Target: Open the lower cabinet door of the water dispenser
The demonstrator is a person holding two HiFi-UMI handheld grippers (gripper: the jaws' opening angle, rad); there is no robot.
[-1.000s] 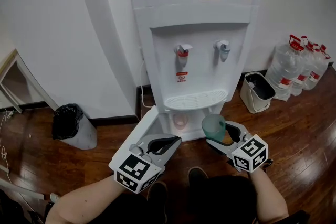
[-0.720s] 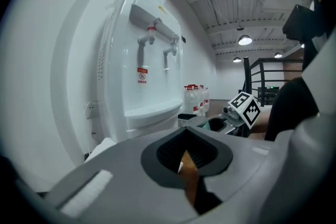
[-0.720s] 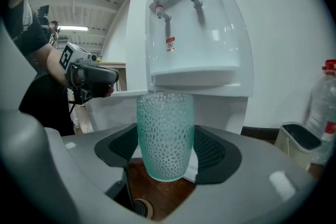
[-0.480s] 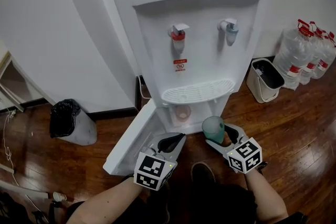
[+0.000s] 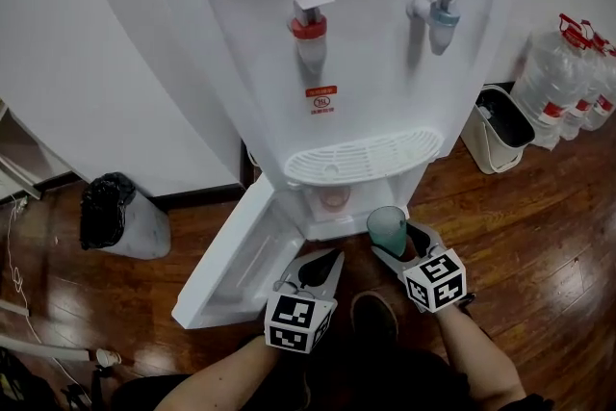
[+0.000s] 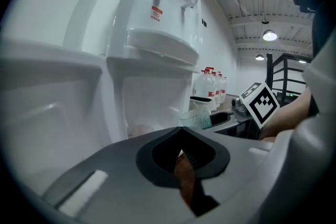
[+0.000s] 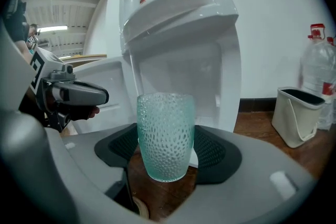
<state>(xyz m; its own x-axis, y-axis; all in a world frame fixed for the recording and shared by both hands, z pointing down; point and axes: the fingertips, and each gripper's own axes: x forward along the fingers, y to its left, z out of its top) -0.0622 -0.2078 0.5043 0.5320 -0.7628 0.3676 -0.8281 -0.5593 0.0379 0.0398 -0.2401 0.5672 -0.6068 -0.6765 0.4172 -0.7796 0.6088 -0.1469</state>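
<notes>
The white water dispenser [image 5: 356, 63] has its lower cabinet door [image 5: 241, 255] swung open to the left. A small pink cup [image 5: 333, 198] stands inside the cabinet. My left gripper [image 5: 335, 257] hangs low in front of the opening, beside the door's free edge. Its jaws have just been closing; the tips meet with nothing between them, as the left gripper view [image 6: 182, 131] shows. My right gripper [image 5: 390, 238] is shut on a dimpled teal cup [image 7: 165, 134], upright, just right of the opening. The cup [image 6: 197, 118] also shows in the left gripper view.
A bin with a black bag [image 5: 120, 217] stands left of the door by the wall. A beige bin [image 5: 500, 135] and several large water bottles [image 5: 568, 77] stand at the right. The person's shoe [image 5: 373, 318] rests on the wooden floor [image 5: 539, 236] between the grippers.
Both grippers have sunk lower in front of the open cabinet, and the head camera has dropped closer to the dispenser. The teal cup stays held; the door stays open.
</notes>
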